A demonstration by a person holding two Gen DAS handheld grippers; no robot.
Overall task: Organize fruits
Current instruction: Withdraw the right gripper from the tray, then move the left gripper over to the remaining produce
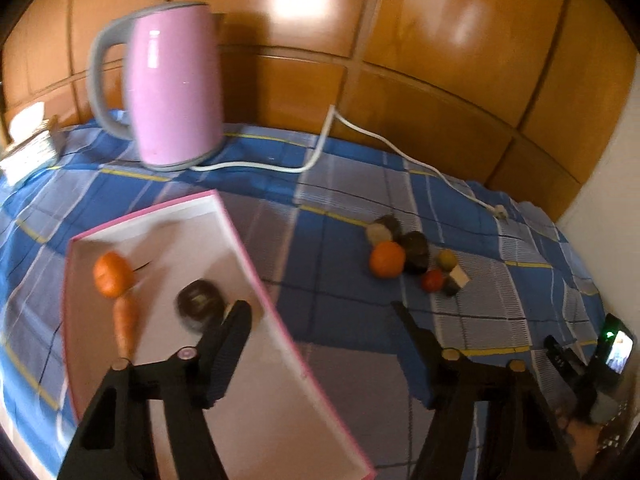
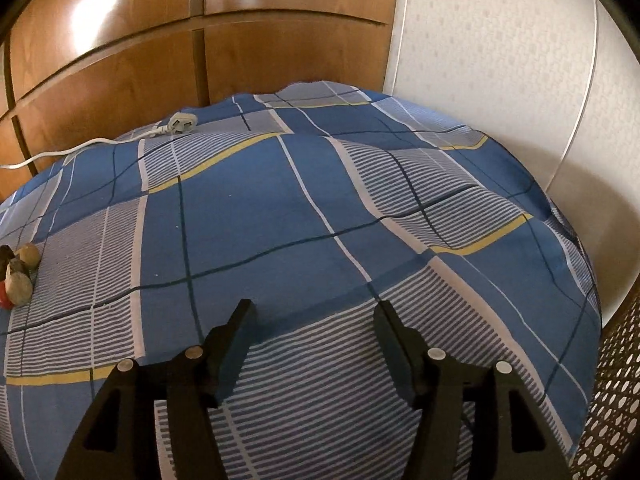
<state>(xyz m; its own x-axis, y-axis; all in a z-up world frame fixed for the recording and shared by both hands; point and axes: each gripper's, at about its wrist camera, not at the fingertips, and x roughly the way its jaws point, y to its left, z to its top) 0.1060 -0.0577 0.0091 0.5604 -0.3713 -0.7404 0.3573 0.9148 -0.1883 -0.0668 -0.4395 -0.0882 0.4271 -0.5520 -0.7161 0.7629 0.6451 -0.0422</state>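
A white tray with a pink rim (image 1: 256, 280) lies on the blue checked cloth at the left. In it are an orange (image 1: 113, 274), a carrot (image 1: 125, 326) and a dark round fruit (image 1: 200, 304). My left gripper (image 1: 322, 314) is open and empty, above the tray's right edge, its left finger over the tray near the dark fruit. A pile of fruits lies to the right: an orange (image 1: 387, 259), dark pieces (image 1: 416, 250), a small red one (image 1: 433, 280) and a yellowish one (image 1: 447, 258). My right gripper (image 2: 314, 316) is open and empty over bare cloth; the pile's edge (image 2: 18, 280) shows at far left.
A pink electric kettle (image 1: 174, 88) stands at the back left, its white cord (image 1: 360, 128) running right to a plug (image 2: 182, 124). A stack of white items (image 1: 28, 148) sits at far left. Wooden panels back the table; a white wall stands at the right.
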